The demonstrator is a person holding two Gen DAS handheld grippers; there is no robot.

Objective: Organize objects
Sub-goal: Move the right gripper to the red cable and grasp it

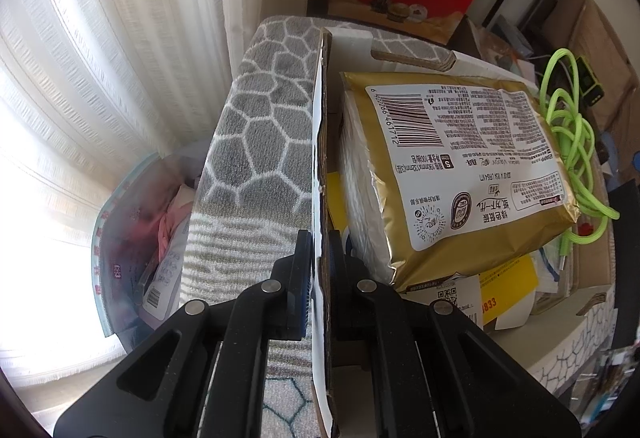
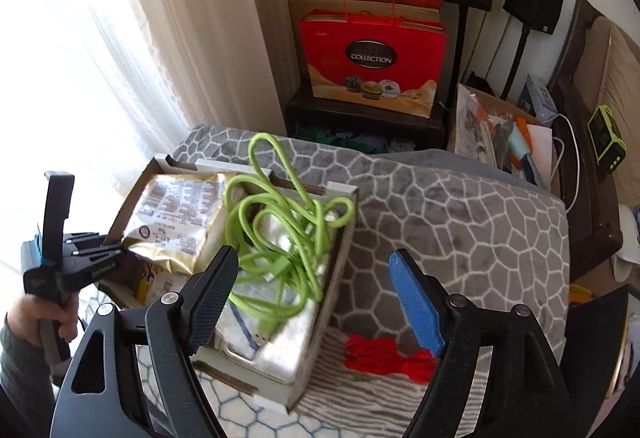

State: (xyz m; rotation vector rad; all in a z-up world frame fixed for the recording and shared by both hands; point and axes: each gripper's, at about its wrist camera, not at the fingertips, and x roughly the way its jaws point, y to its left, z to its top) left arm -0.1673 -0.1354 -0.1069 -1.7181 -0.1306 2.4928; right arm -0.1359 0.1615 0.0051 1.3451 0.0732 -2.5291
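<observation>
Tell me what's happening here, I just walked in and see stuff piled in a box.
A person is tidying things into a cardboard box on a grey patterned blanket. The left gripper is clamped on the box's side wall, steadying it. The right gripper hangs open above the box, holding nothing. A green cable lies inside beside a gold tissue pack. A red bundle lies outside on the blanket.

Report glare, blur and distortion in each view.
Left wrist view: the window behind the curtain blows out white; the cardboard box wall bows from fisheye. Right wrist view: the window glares at left; the green cable looks slightly soft; corners go dark.
</observation>
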